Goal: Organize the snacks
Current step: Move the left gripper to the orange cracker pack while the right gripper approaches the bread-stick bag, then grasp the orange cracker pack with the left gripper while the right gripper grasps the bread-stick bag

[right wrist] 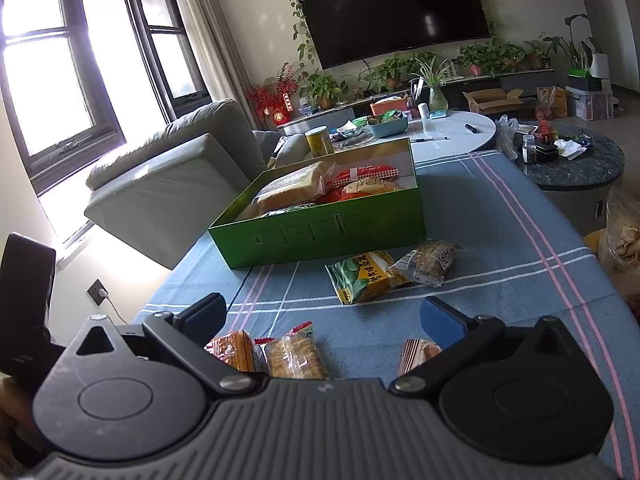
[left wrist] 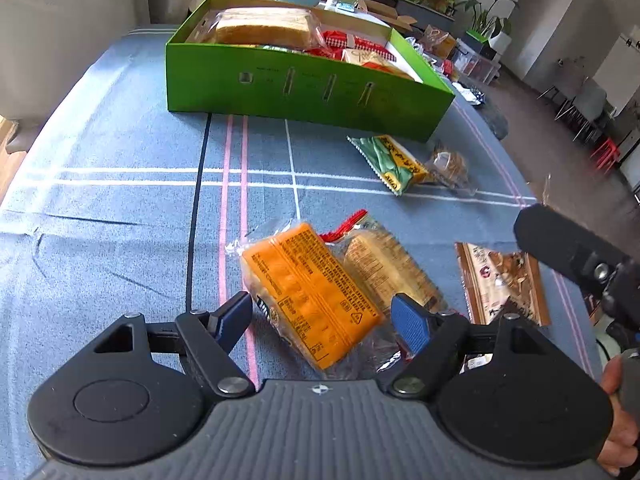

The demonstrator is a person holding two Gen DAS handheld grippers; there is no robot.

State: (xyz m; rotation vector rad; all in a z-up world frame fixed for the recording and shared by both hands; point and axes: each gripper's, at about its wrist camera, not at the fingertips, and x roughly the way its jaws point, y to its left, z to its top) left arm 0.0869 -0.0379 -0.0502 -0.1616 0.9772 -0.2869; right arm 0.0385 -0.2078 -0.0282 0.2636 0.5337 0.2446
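Between the spread blue pads of the left gripper [left wrist: 324,322] lies the orange-labelled snack pack [left wrist: 310,294], flat on the blue checked tablecloth [left wrist: 120,152]; the pads flank it without pressing. Its label carries dense small print, unreadable. Touching it on the right is a clear cracker pack [left wrist: 386,266]; further right, a brown packet [left wrist: 500,280] lies under the other tool. Only this view shows these packs whole. The right gripper [right wrist: 324,320], jaws apart and holding nothing, hovers above the same packs, which show only partly past its body. Beyond, a green-and-yellow packet [right wrist: 362,276] touches a clear biscuit bag [right wrist: 430,262]. The green box [right wrist: 320,232] behind holds bagged bread and red packs. This view alone adds a sofa [right wrist: 168,176] and television [right wrist: 392,4].
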